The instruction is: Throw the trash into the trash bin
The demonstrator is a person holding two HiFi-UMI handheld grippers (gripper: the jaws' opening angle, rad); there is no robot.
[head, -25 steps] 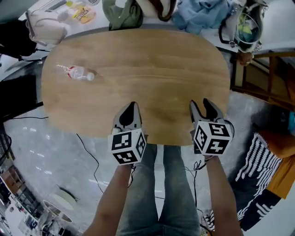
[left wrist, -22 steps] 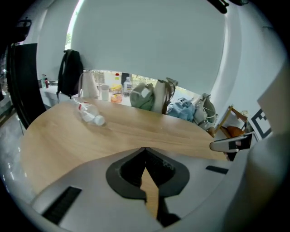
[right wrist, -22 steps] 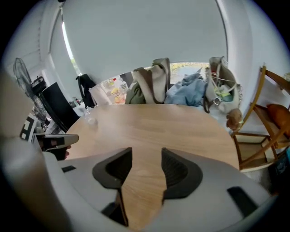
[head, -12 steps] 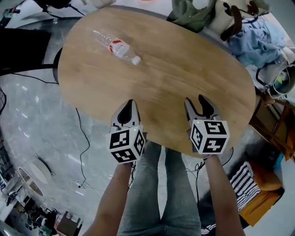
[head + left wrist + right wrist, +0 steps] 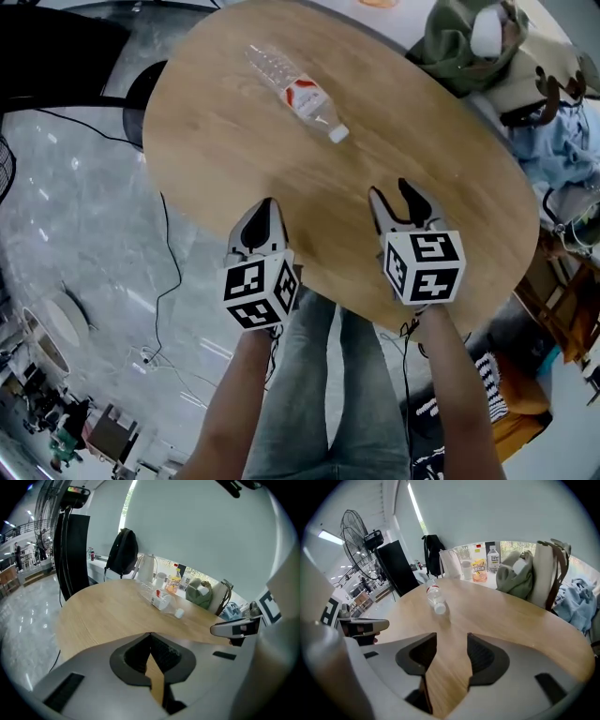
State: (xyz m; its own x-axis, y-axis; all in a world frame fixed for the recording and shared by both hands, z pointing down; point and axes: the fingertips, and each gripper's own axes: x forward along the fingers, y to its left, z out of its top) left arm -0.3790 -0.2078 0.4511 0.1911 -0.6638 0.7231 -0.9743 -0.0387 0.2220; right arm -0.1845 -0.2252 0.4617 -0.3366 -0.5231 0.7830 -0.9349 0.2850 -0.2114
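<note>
On the oval wooden desk (image 5: 216, 159), the plastic bottle (image 5: 298, 92) lies on its side toward 12 o'clock, well clear of both tools. The right tool (image 5: 391, 194), at 5 o'clock with jaws wide and empty, should straddle the bottle's middle crosswise; the left tool (image 5: 266, 206), at 7 o'clock, is closed on nothing.

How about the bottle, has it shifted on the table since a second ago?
No. The bottle lies near the same end of the table, cap toward the middle; the view swung round, not the bottle.
</note>
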